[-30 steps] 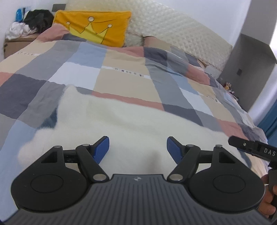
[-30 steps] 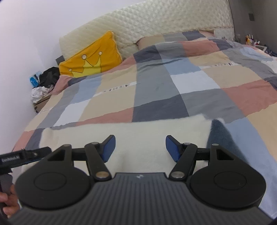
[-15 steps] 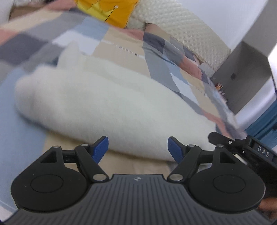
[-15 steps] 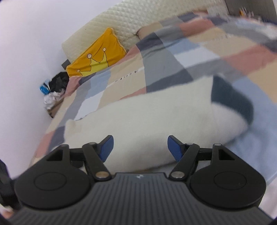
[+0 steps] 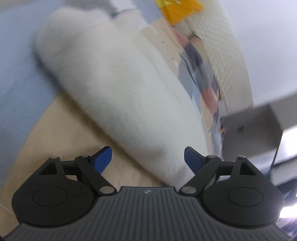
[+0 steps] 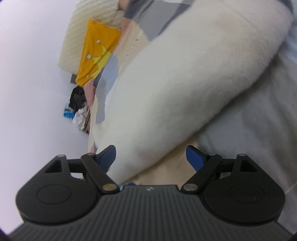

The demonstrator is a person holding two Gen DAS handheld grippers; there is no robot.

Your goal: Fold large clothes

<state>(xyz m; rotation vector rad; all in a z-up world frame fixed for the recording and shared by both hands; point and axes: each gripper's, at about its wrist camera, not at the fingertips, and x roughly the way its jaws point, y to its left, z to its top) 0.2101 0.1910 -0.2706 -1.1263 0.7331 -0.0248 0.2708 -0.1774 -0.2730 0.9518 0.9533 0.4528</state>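
A thick white fluffy garment [image 5: 120, 83] lies folded in a long roll on the checked bedspread [image 5: 61, 129]. My left gripper [image 5: 148, 154] sits low over its near end, tilted. Its jaws are opening wide, the garment's edge lies between the blue pads, and neither pad presses on it. In the right wrist view the same garment [image 6: 185, 83] runs diagonally across the bedspread [image 6: 259, 139]. My right gripper [image 6: 150, 154] is tilted the other way, its jaws opening too. The roll's lower edge passes between its pads close to the left fingertip [image 6: 109, 153], which does not clamp it.
A yellow crown pillow [image 5: 180, 11] [image 6: 98, 50] leans on the quilted cream headboard [image 5: 228, 55] at the far end of the bed. A grey cabinet [image 5: 250, 126] stands beside the bed. A pile of clothes [image 6: 78, 100] sits on a bedside stand by the wall.
Both grippers have sunk toward the garment and rolled, so the bed now looks steeply tilted. Both pairs of jaws stand wider. The other gripper has left the left wrist view.
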